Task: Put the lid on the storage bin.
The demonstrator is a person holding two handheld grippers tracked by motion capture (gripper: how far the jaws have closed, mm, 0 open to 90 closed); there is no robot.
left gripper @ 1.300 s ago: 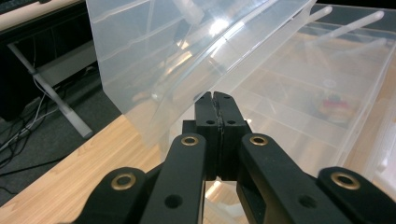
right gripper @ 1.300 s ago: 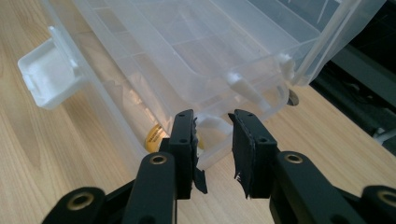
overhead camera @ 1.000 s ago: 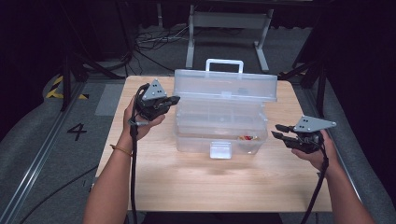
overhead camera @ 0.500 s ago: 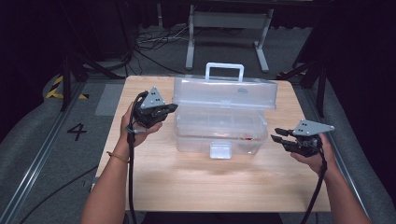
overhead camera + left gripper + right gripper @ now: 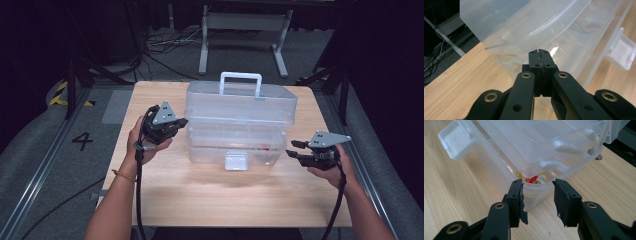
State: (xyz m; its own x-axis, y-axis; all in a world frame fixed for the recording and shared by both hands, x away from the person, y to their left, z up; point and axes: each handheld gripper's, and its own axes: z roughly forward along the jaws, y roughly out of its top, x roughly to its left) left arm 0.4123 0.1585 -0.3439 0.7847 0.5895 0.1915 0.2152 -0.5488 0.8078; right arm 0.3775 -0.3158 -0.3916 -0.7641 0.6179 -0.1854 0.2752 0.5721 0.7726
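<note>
The clear box [image 5: 240, 125] sits mid-table [image 5: 200, 195], lid now tilted further up than 1 second ago. Left gripper [image 5: 539, 53] is clamped shut, empty, under the lid edge. Right gripper [image 5: 537, 186] has just been opening, nothing between.

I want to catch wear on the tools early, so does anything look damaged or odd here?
Yes. In the right gripper view the black pads on the right gripper's fingers look torn and ragged along their inner edges. The clear plastic box has its front latch hanging open.
</note>
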